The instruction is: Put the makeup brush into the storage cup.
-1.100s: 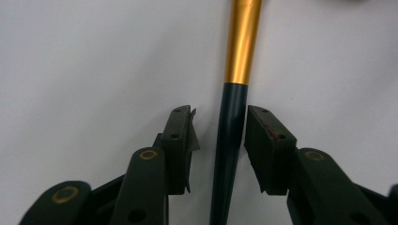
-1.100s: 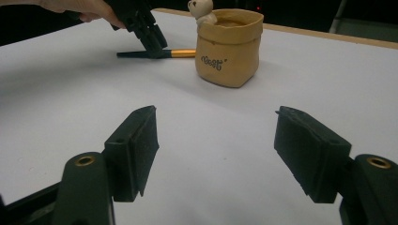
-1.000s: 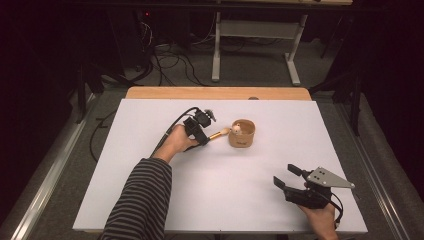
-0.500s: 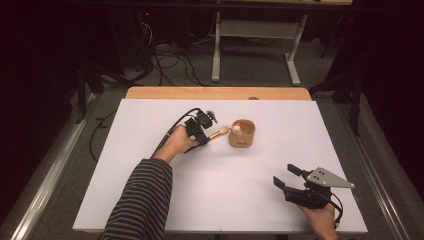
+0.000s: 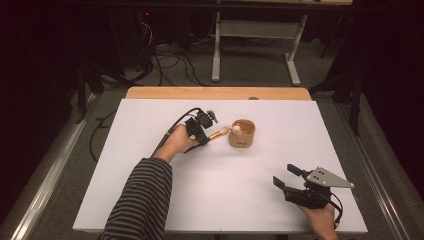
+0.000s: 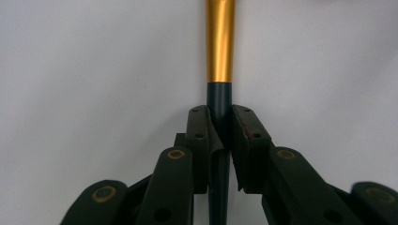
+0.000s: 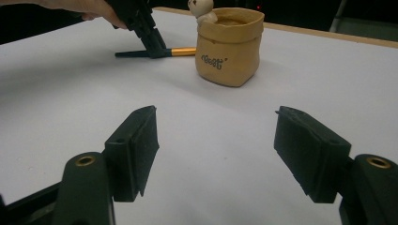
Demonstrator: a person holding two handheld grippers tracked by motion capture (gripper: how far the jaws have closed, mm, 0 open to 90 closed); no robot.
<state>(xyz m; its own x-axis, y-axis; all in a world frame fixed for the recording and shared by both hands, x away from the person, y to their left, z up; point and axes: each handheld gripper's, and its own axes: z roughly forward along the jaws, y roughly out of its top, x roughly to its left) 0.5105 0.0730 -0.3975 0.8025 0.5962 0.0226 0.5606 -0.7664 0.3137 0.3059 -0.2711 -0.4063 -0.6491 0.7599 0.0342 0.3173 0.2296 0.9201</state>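
Observation:
A brush (image 5: 218, 133) with a dark handle and a gold ferrule (image 6: 220, 42) lies on the white table, its head towards a tan pot (image 5: 242, 134). A small bear figure (image 7: 201, 7) peeks over the pot's rim. My left gripper (image 5: 205, 136) is shut on the brush's dark handle, and the pads (image 6: 199, 136) press it from both sides. My right gripper (image 5: 283, 175) rests near the front right of the table, open, with nothing between its fingers (image 7: 136, 140). It faces the pot (image 7: 228, 47) and the brush (image 7: 183, 51).
The white table top (image 5: 150, 200) has a wooden strip (image 5: 215, 93) along its far edge. Beyond the table are cables and a grey table frame (image 5: 260, 50) on a dark floor. A striped sleeve (image 5: 140, 200) reaches in from the front left.

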